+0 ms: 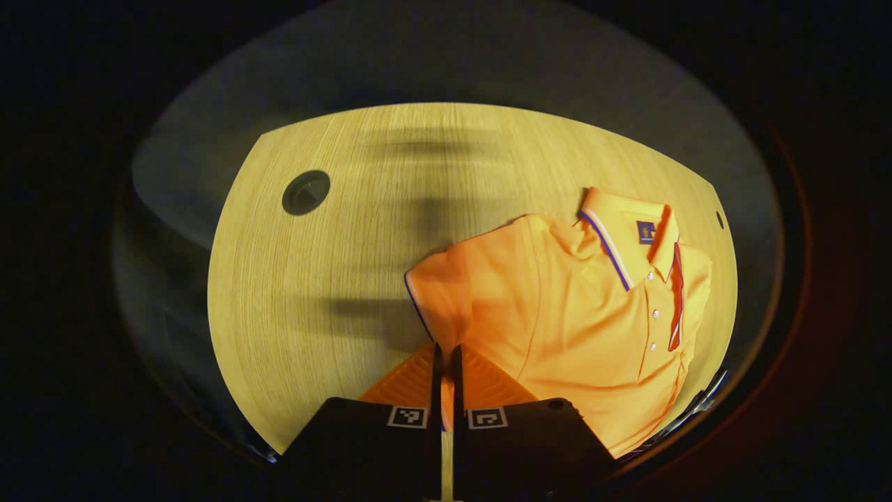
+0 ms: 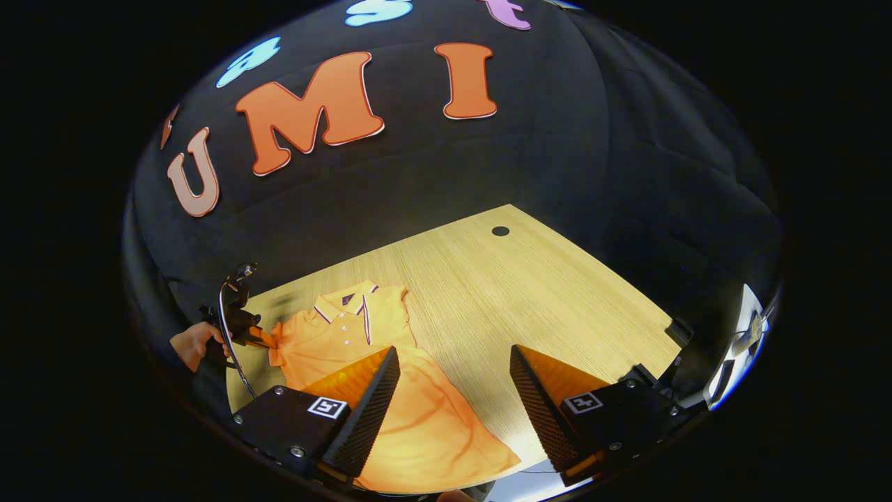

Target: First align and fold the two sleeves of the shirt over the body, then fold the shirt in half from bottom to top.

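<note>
While the left gripper (image 1: 447, 362) is clamped on the shirt's (image 1: 571, 314) sleeve (image 1: 435, 293) at lower centre, mid-fold, the right gripper (image 2: 453, 390) hovers with jaws apart, so the second sleeve and bottom-to-top fold remain.

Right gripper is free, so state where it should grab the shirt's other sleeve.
Probably pinch the free sleeve at its outer cuff edge, coming in from the bare table side; it lies flat there, and the right gripper hangs open nearby.
</note>
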Motion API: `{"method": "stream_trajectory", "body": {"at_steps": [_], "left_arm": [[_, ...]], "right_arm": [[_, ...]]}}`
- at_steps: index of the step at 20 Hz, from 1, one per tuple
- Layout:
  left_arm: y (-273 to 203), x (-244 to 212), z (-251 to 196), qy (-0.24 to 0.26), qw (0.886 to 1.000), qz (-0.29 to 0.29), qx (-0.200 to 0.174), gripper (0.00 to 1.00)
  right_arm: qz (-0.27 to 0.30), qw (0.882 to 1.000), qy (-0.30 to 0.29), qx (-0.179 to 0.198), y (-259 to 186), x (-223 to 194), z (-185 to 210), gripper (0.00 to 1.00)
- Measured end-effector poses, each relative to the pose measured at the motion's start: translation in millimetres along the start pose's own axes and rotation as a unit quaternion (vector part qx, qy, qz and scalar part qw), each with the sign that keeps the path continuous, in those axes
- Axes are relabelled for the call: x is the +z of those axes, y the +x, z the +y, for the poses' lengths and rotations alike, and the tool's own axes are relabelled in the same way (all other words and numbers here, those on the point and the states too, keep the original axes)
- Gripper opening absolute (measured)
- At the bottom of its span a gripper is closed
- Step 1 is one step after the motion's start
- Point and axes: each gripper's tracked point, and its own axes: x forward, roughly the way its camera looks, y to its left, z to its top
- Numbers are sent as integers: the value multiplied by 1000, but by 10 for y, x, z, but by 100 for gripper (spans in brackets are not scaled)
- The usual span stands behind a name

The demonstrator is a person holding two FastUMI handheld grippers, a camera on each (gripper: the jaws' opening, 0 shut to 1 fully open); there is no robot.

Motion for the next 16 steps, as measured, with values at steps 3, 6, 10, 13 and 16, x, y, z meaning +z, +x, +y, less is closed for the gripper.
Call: {"method": "stream_trajectory", "body": {"at_steps": [3, 6, 10, 13, 16], "left_arm": [[-163, 90, -219, 30, 999, -20, -22, 7], [-317, 208, -466, 67, 997, -38, -31, 6], [-416, 274, -865, 98, 992, -49, -58, 8], [-397, 274, -1268, 100, 988, -53, -109, 10], [-484, 230, -1510, 101, 981, -60, -153, 28]], "right_arm": [[1, 1000, 13, 7, -10, 6, 1, 97], [-2, 1000, 9, -2, 0, 2, 11, 97], [4, 1000, 6, 3, 23, -12, 15, 98], [9, 1000, 8, 11, 31, -29, 25, 98], [13, 1000, 1, 5, 43, -38, 19, 98]]}}
